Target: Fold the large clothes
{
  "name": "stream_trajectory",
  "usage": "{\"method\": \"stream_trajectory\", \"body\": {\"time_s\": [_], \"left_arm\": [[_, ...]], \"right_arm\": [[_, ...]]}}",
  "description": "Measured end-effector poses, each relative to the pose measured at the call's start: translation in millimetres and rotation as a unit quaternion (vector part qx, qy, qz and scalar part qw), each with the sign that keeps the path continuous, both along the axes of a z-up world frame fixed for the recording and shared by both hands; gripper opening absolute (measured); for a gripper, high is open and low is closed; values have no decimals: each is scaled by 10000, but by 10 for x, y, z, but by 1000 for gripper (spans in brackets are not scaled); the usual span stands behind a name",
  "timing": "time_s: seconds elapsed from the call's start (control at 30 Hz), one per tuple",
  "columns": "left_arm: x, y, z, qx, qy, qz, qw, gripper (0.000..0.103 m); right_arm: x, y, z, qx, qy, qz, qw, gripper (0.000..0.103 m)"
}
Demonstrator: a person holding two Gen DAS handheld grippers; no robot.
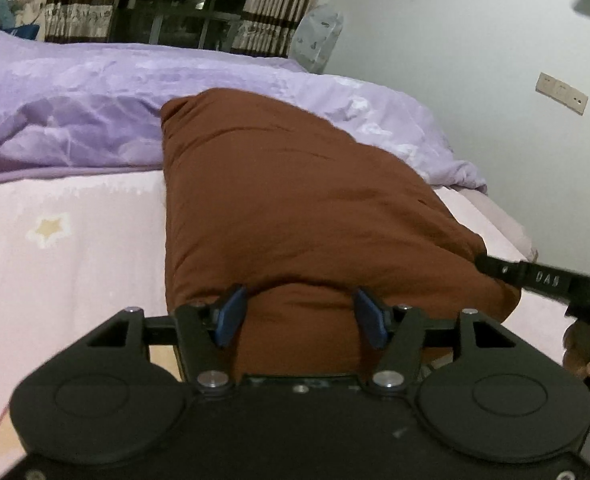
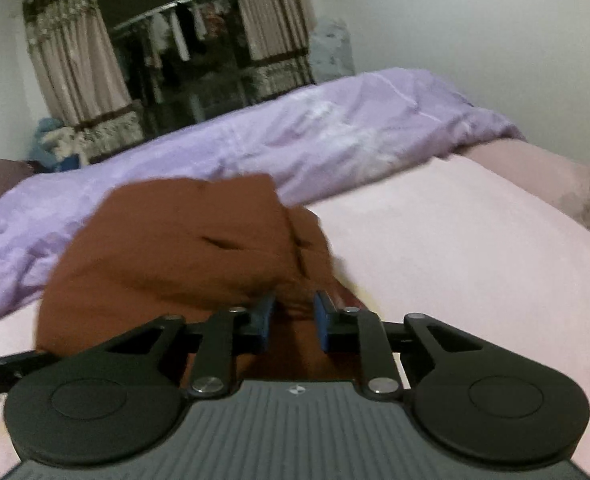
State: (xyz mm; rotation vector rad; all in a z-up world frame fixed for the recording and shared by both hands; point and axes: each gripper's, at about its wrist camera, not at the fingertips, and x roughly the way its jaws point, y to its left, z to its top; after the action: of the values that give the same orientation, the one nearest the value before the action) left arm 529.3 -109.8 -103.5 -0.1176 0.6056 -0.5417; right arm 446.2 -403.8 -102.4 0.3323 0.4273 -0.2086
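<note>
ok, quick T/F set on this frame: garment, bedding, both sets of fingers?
1. The brown garment lies on the pink sheet. True.
2. The quilt behind it is green. False: it is purple.
3. Brown cloth sits between the left gripper fingers. True.
4. The right gripper fingers are spread wider than the left's. False: they stand closer together, with cloth between them.
5. The curtains are drawn shut. False: they are parted.

the rust-brown folded cloth garment (image 2: 183, 248) is motion-blurred in the right wrist view, its near edge hidden behind the black tongs, and the hanging clothes in the dark wardrobe (image 2: 183, 40) are too blurred to tell apart.
</note>
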Motion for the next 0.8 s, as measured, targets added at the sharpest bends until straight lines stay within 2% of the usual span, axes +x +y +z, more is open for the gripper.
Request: {"method": "stream_trajectory", "body": {"time_s": [0.1,0.27,0.33,0.4,0.47,0.6,0.67,0.73,0.8], "left_arm": [[-19,28,-26,41,-43,0,10000,64],[-12,48,30,27,-73,-27,10000,65],[-37,116,132,-33,-109,-41,9999,69],[-40,250,206,-82,-120,88,9999,71],[5,446,267,-205,-122,282,9993,73],[247,841,248,-810,219,423,9956,74],[409,1017,161,-1398,546,336,9881,75],[568,1105,59,-1807,900,260,9791,76],[682,1106,-5,-1837,1093,289,9765,76]], "right_arm": [[-65,-73,-118,317,-89,29,9995,29],[-101,-32,-59,237,-49,69,9997,30],[-128,-75,30,342,-66,194,9992,43],[-120,-196,127,486,-86,278,9984,72],[-138,-359,209,712,-254,442,9962,78],[9,-692,234,1396,-336,910,9854,82],[132,-828,195,1774,-308,1065,9779,82],[267,-925,154,2114,-254,1196,9697,82],[408,-974,122,2322,-199,1294,9638,83]]}}
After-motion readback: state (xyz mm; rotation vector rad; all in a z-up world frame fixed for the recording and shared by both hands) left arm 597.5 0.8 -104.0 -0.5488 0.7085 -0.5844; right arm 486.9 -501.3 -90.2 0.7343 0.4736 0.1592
